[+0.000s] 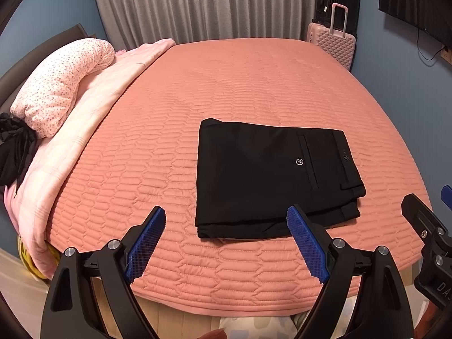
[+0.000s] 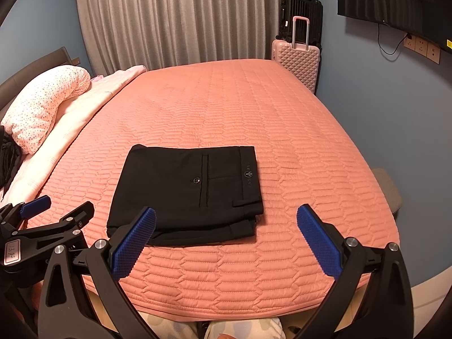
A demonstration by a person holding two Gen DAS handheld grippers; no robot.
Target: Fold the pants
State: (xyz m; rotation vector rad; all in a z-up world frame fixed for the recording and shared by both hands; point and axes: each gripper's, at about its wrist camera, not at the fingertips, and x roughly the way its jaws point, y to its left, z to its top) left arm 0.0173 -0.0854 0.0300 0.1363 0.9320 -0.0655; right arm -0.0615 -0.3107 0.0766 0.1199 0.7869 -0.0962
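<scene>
Both hand-held grippers hover just off the near edge of the bed [image 1: 254,84], jaws spread wide and empty: the left hand-held gripper [image 1: 226,223] and the right hand-held gripper [image 2: 226,220] each show blue ribbed pads with nothing between them. The pants [image 1: 268,175] lie on the quilted coral cover as a compact black rectangle, already folded into several layers, close to the near edge. From the left wrist view the bundle sits ahead and slightly to the right, its near edge passing behind the right-hand pad; from the right wrist view the same bundle [image 2: 186,192] sits ahead and to the left, its near corner behind the left-hand pad. So the pants lie between the two grippers, about equally near to each. The bundle is only a little wider than deep, with the waistband, belt loop and buttoned back pocket at its right side. Judging by the tidy stack, the folding looks finished or nearly so; any further move would reach forward and inward.
</scene>
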